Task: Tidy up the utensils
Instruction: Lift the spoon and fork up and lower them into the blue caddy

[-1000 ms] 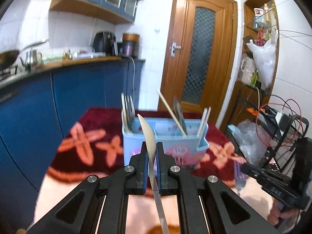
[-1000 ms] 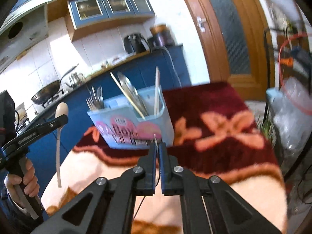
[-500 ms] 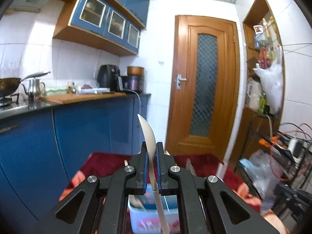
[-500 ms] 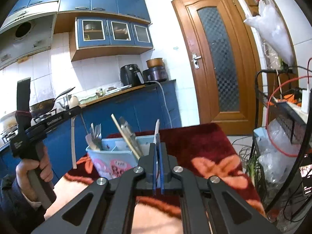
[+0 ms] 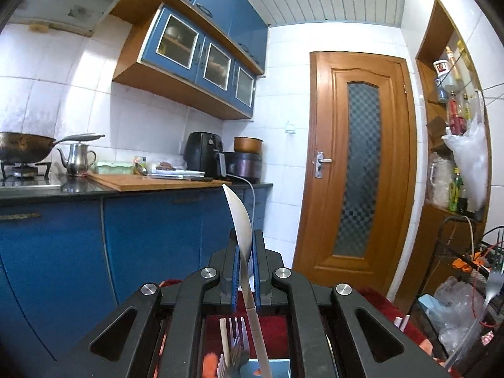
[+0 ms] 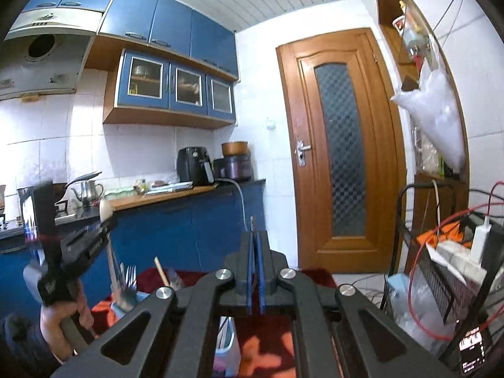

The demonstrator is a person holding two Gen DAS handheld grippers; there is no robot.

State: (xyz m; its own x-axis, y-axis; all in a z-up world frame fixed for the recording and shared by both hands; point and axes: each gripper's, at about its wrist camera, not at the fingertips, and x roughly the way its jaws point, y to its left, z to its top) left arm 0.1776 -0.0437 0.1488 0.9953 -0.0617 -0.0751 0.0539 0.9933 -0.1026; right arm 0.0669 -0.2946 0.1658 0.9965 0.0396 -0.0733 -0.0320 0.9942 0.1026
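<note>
- Blue-cabinet kitchen, wooden door beyond.
- Light-blue utensil holder on red cloth, low between both claws, forks inside.
- Left gripper clamped on pale spoon, bowl up.
- Right gripper pinched on thin metal utensil, edge-on.

Counter: set along the wall left of the door. On the counter, from left to right: wok, kettle, cutting board, air fryer, cooker. Wall cabinets are mounted above the counter. Shelf unit is placed right of the door. Forks are seen below the counter line, in front of it.
</note>
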